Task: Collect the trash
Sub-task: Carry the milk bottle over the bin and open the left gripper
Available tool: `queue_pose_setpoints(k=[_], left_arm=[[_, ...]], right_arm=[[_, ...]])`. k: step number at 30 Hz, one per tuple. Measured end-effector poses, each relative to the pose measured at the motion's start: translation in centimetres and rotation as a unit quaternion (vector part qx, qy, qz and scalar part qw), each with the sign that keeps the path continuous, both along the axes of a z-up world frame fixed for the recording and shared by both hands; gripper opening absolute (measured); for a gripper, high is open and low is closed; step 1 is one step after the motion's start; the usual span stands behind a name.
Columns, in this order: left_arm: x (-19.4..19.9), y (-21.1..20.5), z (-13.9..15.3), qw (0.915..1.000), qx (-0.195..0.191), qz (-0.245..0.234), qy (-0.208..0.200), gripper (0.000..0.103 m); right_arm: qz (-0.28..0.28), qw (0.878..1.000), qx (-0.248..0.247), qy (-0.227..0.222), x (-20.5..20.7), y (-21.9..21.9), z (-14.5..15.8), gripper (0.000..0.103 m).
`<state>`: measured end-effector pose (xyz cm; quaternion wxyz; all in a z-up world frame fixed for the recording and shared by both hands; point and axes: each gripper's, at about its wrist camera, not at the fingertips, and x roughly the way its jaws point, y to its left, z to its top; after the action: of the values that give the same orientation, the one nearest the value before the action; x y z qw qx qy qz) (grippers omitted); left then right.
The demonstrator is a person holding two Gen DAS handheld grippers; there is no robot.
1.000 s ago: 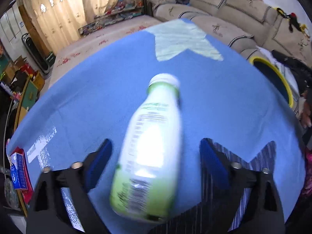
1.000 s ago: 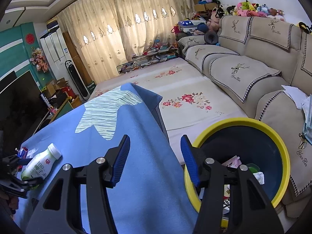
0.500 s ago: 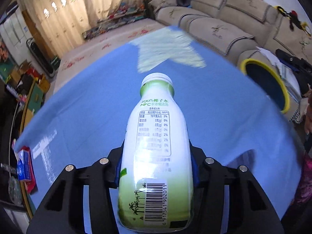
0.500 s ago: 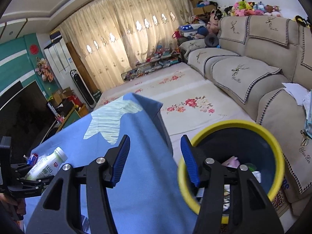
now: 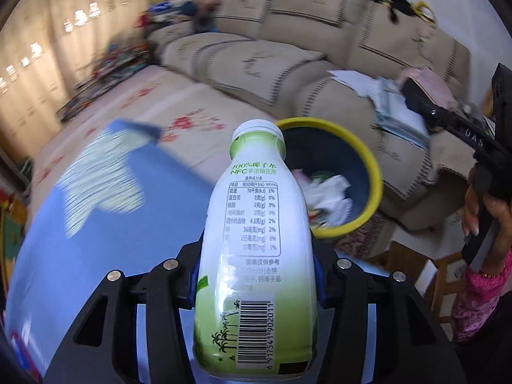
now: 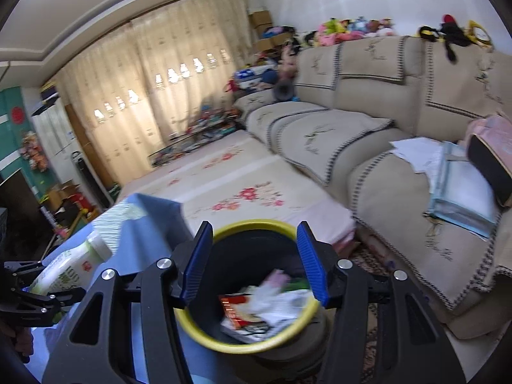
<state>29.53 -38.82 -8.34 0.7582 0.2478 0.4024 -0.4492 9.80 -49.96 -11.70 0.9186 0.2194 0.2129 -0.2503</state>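
My left gripper (image 5: pixel 256 278) is shut on a white and green coconut-water bottle (image 5: pixel 256 243), held cap-forward above the blue tablecloth (image 5: pixel 105 249). The bottle's white cap points toward the yellow-rimmed dark bin (image 5: pixel 368 166), which has crumpled paper inside. In the right wrist view, my right gripper (image 6: pixel 254 259) stands open with nothing between its blue pads, hovering over the bin (image 6: pixel 198 326) full of wrappers. The same bottle (image 6: pixel 67 272) shows at the left there, in the left gripper (image 6: pixel 28 297).
A beige sofa (image 6: pixel 384 134) with papers and a folder (image 6: pixel 460 192) runs behind the bin. A floral mat (image 6: pixel 230 192) covers the floor beyond the table. A person's hand (image 5: pixel 486 211) and pink sleeve hold the right gripper's handle.
My left gripper closed on the bottle lying on the cloth, lifted it, and swung it toward the bin. The right gripper shifted so the bin now sits between its fingers.
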Motion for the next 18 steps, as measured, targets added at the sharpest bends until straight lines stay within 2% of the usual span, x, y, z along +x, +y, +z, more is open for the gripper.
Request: queue_pose_setpoints(k=[4, 8, 14, 15, 17, 18], left_arm=[[-0.6, -6.8, -2.1, 0.9991, 0.018, -0.033, 0.018, 0.051], [-0.3, -12.5, -4.6, 0.9973, 0.048, -0.046, 0.030, 0.051], [1.2, -17.4, -9.1, 0.9926, 0.091, -0.036, 0.071, 0.052], [1.5, -17.6, -9.7, 0.9924, 0.093, -0.032, 0.074, 0.056], [2.0, -17.9, -10.3, 0.9931, 0.097, -0.014, 0.063, 0.076], [2.0, -17.9, -10.4, 0.9937, 0.096, -0.008, 0.058, 0.077]], right_arm=[[-0.019, 1.000, 0.009, 0.009, -1.4, -2.2, -1.0, 0.052], [-0.032, 0.999, 0.015, 0.017, -2.3, -4.0, -1.8, 0.052], [-0.049, 0.998, 0.021, 0.021, -3.4, -6.0, -2.7, 0.052], [-0.050, 0.998, 0.023, 0.022, -3.5, -6.3, -2.9, 0.052], [-0.053, 0.998, 0.027, 0.023, -3.8, -6.6, -3.2, 0.053], [-0.054, 0.998, 0.029, 0.025, -3.8, -6.8, -3.3, 0.053]])
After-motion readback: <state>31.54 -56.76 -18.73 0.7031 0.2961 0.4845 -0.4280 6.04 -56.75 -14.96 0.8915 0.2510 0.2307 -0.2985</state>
